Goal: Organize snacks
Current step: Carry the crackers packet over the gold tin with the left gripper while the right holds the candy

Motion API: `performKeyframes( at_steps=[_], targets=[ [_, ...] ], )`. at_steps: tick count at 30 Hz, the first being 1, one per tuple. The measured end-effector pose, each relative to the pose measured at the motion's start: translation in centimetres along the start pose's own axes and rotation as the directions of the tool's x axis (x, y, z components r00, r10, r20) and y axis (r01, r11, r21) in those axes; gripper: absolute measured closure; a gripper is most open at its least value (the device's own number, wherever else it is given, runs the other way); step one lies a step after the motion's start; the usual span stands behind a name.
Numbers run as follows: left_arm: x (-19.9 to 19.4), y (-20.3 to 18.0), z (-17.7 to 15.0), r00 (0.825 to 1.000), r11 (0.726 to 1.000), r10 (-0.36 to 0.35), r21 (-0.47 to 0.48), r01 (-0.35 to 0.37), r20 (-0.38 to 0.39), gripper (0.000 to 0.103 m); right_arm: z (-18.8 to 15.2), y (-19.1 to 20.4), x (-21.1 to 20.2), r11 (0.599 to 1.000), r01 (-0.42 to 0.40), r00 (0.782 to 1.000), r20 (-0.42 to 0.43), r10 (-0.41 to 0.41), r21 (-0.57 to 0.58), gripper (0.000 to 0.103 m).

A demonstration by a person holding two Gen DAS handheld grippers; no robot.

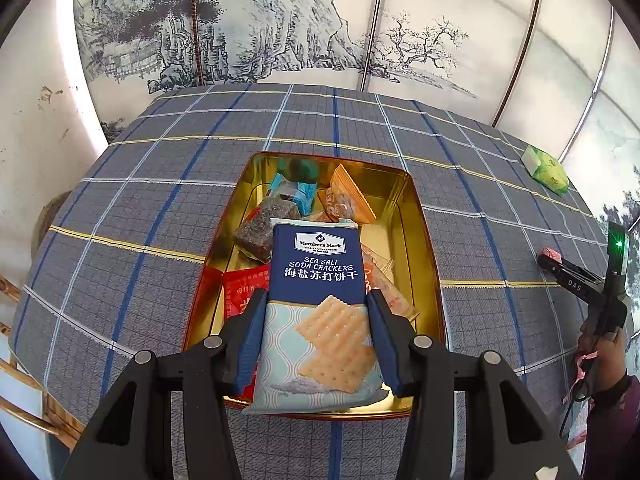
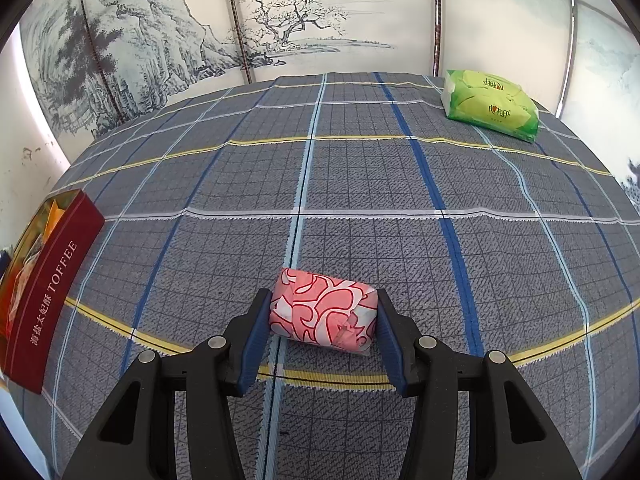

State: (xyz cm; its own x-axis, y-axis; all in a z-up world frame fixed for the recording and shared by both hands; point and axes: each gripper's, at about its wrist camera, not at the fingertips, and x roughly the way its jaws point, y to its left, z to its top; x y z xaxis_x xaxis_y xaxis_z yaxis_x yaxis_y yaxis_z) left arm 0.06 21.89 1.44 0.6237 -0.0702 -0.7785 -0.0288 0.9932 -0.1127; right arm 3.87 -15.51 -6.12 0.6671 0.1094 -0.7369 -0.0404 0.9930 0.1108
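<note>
Already several snacks lie in the gold tin (image 1: 416, 216); the left tool (image 1: 318, 336) grips the cracker packet (image 1: 320, 280) just above it. Right of the tin, the right tool (image 2: 323, 330) clamps a pink-wrapped snack (image 2: 324, 310) over the tabletop (image 2: 360, 184), not yet binned.

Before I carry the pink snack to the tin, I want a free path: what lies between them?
Only bare plaid tablecloth lies between the pink snack and the toffee tin, seen in the right wrist view.

Bright, even daylight, sharp focus; fisheye bending and dark corners.
</note>
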Motion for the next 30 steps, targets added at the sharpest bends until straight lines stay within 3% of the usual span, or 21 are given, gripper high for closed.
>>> performKeyframes(
  at_steps=[30],
  targets=[
    [1.5,-0.1,-1.2,0.999,0.999,0.037,0.031,-0.036,-0.014,0.056,-0.1,-0.3,-0.1,1.0,0.008,1.0,-0.003,-0.008,-0.018,0.052]
  ],
)
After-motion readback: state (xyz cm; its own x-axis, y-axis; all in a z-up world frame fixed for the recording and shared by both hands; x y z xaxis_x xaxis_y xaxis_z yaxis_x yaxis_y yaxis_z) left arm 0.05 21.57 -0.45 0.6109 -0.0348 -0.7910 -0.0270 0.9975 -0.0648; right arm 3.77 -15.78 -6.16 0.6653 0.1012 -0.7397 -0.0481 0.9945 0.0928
